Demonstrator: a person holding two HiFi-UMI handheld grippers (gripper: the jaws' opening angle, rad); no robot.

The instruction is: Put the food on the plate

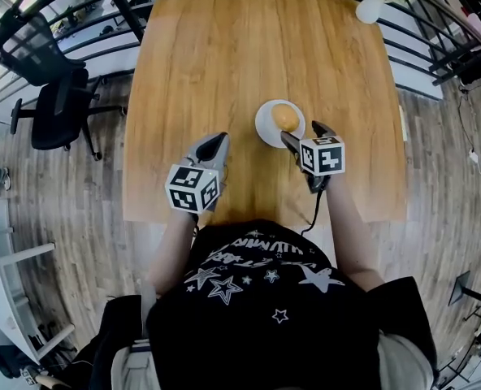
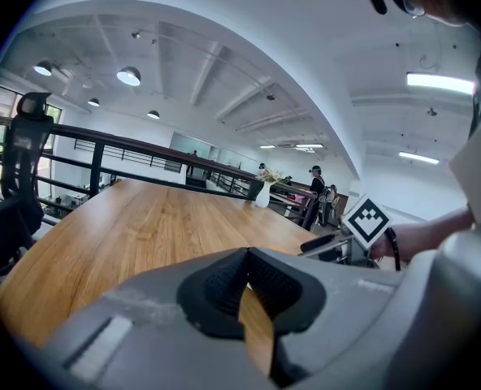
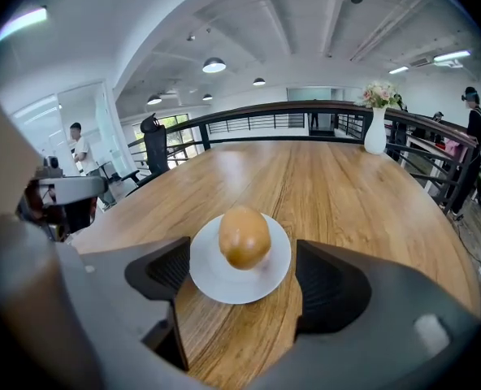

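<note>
I am looking down at a wooden bench (image 1: 224,55) with rounded corners. A small white plate (image 1: 265,128) is sitting on it, near the edge closest to me and a little right of the middle. A white vase (image 1: 369,9) is standing upright at the far right corner, well apart from the plate.
</note>
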